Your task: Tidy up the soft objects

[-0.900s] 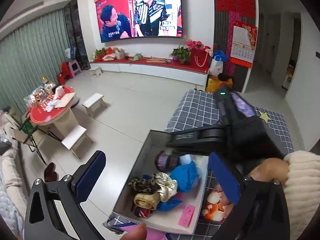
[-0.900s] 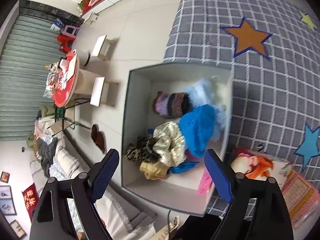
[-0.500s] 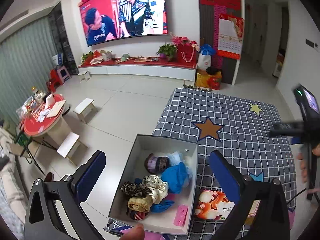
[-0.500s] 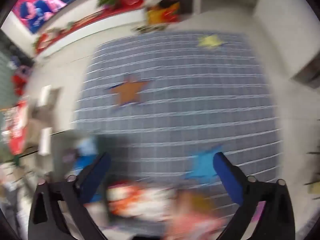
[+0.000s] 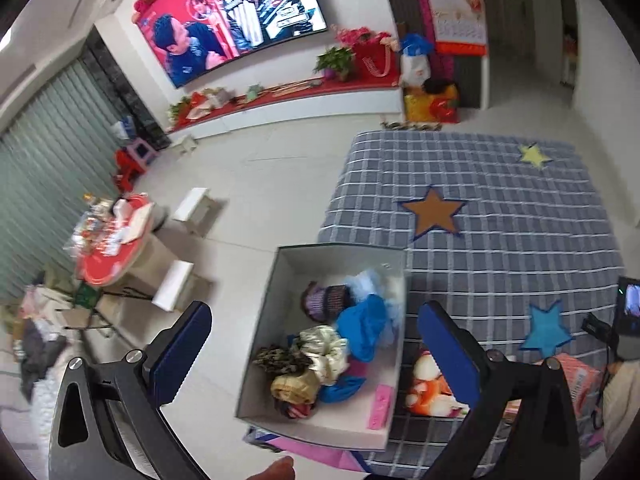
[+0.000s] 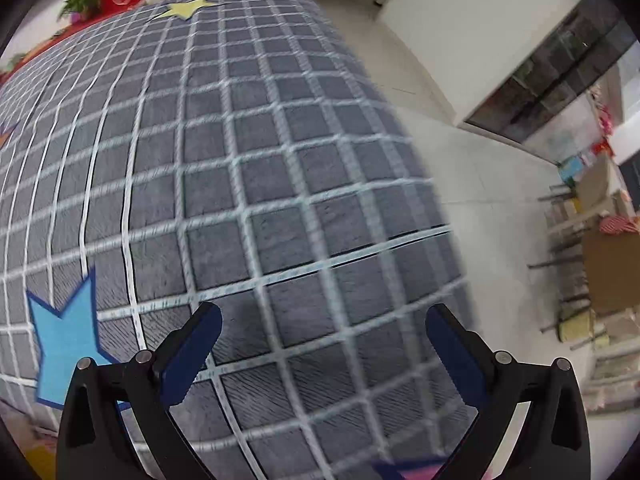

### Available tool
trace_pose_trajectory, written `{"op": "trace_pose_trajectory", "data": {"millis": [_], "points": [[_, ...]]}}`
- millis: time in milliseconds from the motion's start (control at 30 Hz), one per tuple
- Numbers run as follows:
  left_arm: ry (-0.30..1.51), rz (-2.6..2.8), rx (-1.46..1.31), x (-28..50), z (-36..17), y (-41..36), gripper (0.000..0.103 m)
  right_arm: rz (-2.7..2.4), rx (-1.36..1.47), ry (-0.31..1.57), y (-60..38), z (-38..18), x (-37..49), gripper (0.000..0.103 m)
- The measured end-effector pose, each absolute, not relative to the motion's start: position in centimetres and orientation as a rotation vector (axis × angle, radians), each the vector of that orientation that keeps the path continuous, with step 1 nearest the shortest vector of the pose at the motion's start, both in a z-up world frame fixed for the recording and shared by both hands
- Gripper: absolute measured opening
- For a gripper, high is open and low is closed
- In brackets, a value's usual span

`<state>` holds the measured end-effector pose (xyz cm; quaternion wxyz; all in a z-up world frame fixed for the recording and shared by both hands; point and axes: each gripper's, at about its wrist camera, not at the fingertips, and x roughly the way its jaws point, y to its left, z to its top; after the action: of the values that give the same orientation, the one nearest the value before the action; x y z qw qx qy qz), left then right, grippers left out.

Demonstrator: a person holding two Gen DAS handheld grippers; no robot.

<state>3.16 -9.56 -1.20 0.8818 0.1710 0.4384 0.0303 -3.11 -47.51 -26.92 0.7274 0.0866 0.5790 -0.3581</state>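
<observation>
Brimming with bunched scrunchies, white box beneath released left hand-held gripper; right hand-held gripper released.

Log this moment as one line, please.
left gripper: open, above box of scrunchies | right gripper: open, empty, over checked blanket

Home living rm. Big wall TV on, above low red-topped console w/ potted plant. Wall calendar, grey curtains, pale tile floor. Round red table cluttered, white stools nearby. Grey checked star-patch cloth covers work surface.
</observation>
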Motion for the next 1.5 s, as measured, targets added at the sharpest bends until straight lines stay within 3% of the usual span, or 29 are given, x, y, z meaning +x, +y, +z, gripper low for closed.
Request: {"op": "trace_pose_trajectory", "data": {"millis": [267,867,1233,1500], "points": [[0.966,0.184,0.435,4.6,-3.4,-9.4,0.103,-0.883,0.386,0.932,-49.5,-27.6,-6.0,0.103],[0.943,0.254,0.325,5.7,-0.9,-4.4,0.103,-0.874,0.403,0.923,-49.2,-27.9,-5.6,0.103],[0.908,0.407,0.234,4.3,0.7,2.8,0.103,-0.873,0.402,0.924,-49.1,-28.0,-5.4,0.103],[0.892,0.508,0.323,2.3,1.0,7.6,0.103,-0.873,0.401,0.924,-49.1,-28.0,-5.4,0.103]]}}
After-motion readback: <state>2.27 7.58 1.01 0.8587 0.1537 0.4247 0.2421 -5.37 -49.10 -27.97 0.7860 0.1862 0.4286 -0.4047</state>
